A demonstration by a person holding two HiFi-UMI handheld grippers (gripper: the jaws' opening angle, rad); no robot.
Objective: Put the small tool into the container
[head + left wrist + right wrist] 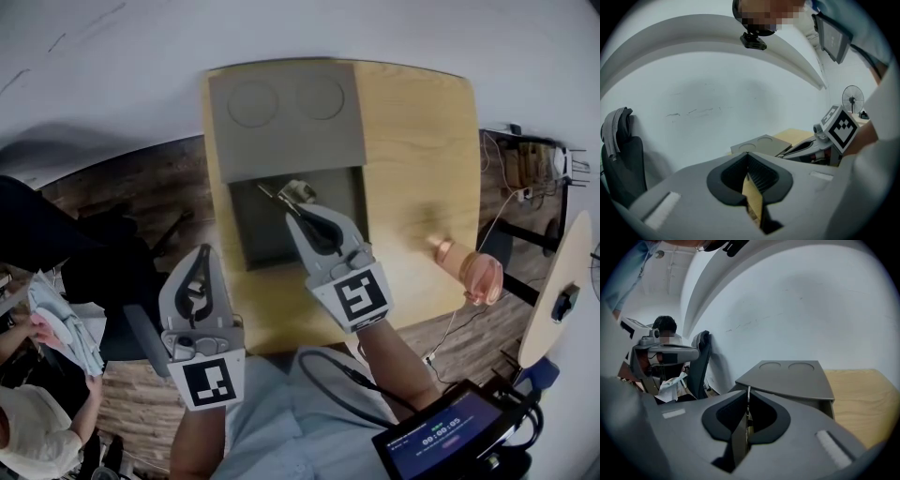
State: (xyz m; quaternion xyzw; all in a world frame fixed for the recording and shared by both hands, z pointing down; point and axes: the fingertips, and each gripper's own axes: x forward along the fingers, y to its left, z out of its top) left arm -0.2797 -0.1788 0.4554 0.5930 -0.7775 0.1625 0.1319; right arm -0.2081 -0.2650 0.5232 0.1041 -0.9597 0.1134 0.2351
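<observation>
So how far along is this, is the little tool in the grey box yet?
Not quite. Done: the container stands open, its lid lying at the far end. In hand: the right gripper is shut on the small tool and holds it over the open compartment. Left to do: lower it in and let go. The left gripper hangs aside, shut and empty.

Tool (748,395) mostly buried between right gripper (296,210) jaws; I see only thin metal edge and can't tell its shape. Container (251,225) interior partly covered by that gripper and lid (281,122). Screen (441,441) cut by frame edge, digits too small for me to read. Person (37,412) cropped at left edge.
</observation>
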